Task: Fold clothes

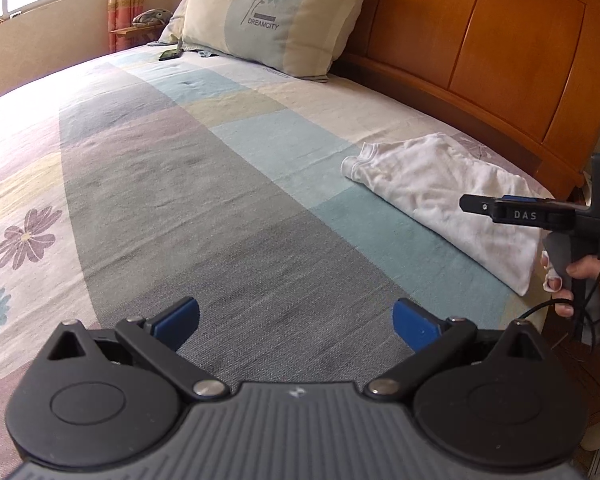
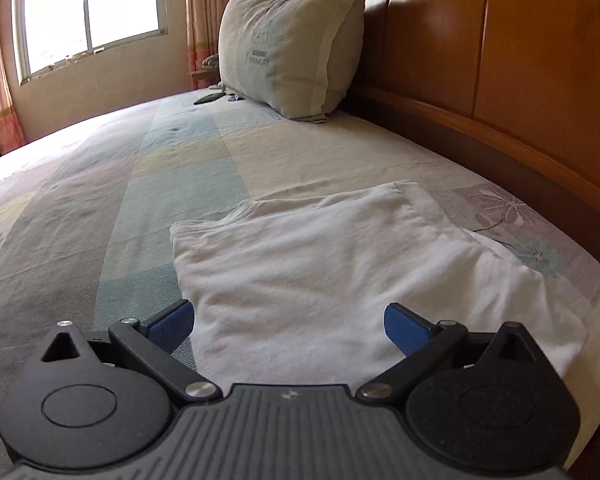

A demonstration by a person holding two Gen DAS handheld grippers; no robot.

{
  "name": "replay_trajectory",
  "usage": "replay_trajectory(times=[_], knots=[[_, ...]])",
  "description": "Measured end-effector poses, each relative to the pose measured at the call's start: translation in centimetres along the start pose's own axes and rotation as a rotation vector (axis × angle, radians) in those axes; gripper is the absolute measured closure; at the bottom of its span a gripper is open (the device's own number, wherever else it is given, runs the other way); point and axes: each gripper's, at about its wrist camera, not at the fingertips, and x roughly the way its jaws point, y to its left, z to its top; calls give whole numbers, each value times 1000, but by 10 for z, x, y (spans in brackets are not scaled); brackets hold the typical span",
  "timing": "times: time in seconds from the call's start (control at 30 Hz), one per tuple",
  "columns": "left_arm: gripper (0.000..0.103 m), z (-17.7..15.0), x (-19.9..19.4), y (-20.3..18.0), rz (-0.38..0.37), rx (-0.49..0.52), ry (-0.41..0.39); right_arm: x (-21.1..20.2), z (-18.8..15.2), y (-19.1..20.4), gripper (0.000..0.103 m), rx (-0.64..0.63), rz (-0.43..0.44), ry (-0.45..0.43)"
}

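A folded white garment (image 2: 340, 272) is seen lying on the bedspread (image 1: 204, 184) at the right of the left wrist frame, near the wooden headboard (image 1: 500, 48). The left gripper (image 1: 296, 320) is held spread above bare bedspread, and the right gripper (image 2: 288, 324) is likewise spread at the garment's near edge, apparently not touching it. A pillow (image 1: 276, 16) is propped at the upper middle.

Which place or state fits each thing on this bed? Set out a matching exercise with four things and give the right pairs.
Things:
1. garment
2. pillow
3. phone
4. left gripper

Places or states:
A. propped against the headboard
B. open over bare sheet, holding nothing
C. white, folded, lying by the bed's near edge
D. dark, flat on the sheet beside the pillow

Pairs: 1-C, 2-A, 3-D, 4-B
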Motion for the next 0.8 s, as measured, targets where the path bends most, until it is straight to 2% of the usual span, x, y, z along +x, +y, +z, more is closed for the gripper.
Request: replay_trajectory(times=[0.07,0.23,0.37,0.47,0.63,0.8], knots=[[1,-2,2,-4,-16,6,8,-9,-15,-12,0,35,-2,24],[1,-6,8,-9,-18,22,24,-33,-42,-23,0,-15,22,42],[1,-7,11,-10,-2,24,29,-36,-13,-43,0,23,5,-47],[1,-8,14,-11,1,28,36,-17,13,-63,0,32,-41,-101],[1,-9,20,-11,10,48,70,29,21,-100,0,131,-95,-44],[1,-10,16,-10,-2,48,60,32,14,-111,0,185,-112,-11]])
